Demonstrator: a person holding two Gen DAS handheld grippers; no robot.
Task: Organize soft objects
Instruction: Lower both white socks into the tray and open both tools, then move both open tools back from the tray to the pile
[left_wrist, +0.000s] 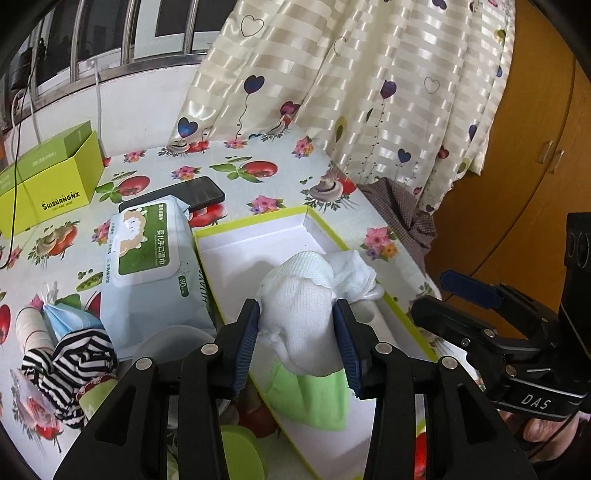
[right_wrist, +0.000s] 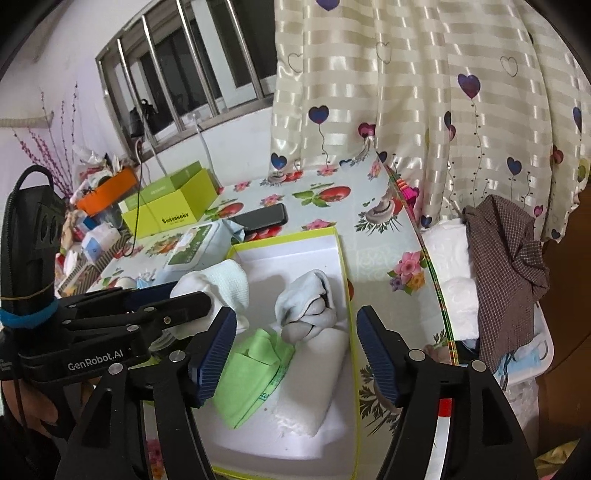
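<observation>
- The near end of the open box (left_wrist: 258, 236) is cut off behind the black arms of the left tool (left_wrist: 297, 310), so only the far part of its white inside is seen.
- Whether the white sock bundle (left_wrist: 299, 280) touches the green cloth (left_wrist: 317, 398) under it can't be told; its sides are covered by the blue pads.
- The bundle is clamped between the left tool's pads, over the middle of the box, which sits at the tabletop's (left_wrist: 229, 184) right edge.
- Its long axis runs away from the camera, with the ribbed, mint-tinted cuff pointed toward the box's far corner.
- It's seen as a lumpy knit roll, plain white at the near end.
- The right tool (right_wrist: 295, 317) is held wide open, nothing gripped, above a second twisted white-and-grey sock (right_wrist: 310, 306) lying in the box.
- A wet wipes pack (left_wrist: 147, 258) is laid just beside the box's left wall.
</observation>
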